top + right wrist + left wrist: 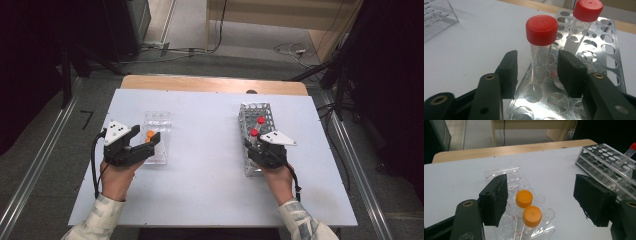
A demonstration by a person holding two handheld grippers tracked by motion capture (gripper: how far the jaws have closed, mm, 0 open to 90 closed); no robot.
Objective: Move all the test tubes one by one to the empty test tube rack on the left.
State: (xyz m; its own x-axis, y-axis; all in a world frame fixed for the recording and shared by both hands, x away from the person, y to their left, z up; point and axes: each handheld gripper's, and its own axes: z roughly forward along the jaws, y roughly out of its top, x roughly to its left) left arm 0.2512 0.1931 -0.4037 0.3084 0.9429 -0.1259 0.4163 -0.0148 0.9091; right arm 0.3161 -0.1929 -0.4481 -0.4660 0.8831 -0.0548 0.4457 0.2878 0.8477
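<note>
1. Two grippers are seen in the high view. The left gripper (150, 143) is placed over the clear plastic rack (156, 125) on the left side of the white table (205, 165), and an orange cap (150, 134) is seen between its jaws. The right gripper (252, 145) is placed at the near end of the metal tube rack (256, 111) on the right side, and the nearer red-capped tube (254, 133) is standing just beyond it. The right hand is clearly the nearer one to this tube; the left hand is well apart from it.

2. In the left gripper view, the jaws are held wide open and nothing is gripped. Two orange-capped tubes (531, 217) are standing upright in the clear plastic rack between the jaws, closer to the left pad, and no contact can be seen.

3. In the right gripper view, the nearer red-capped tube (541, 50) is standing upright in the metal tube rack (599, 62), directly between the two pads (571, 72). Its long axis is vertical and it crosses the closing line of the jaws. The jaws are about half open. A gap is visible on the left side; on the right side it cannot be told whether the pad is touching the glass. A second red-capped tube (584, 22) is leaning behind the right pad, outside the jaws. It is judged that only a further closing is needed for the grip, with no sideways correction.
</note>
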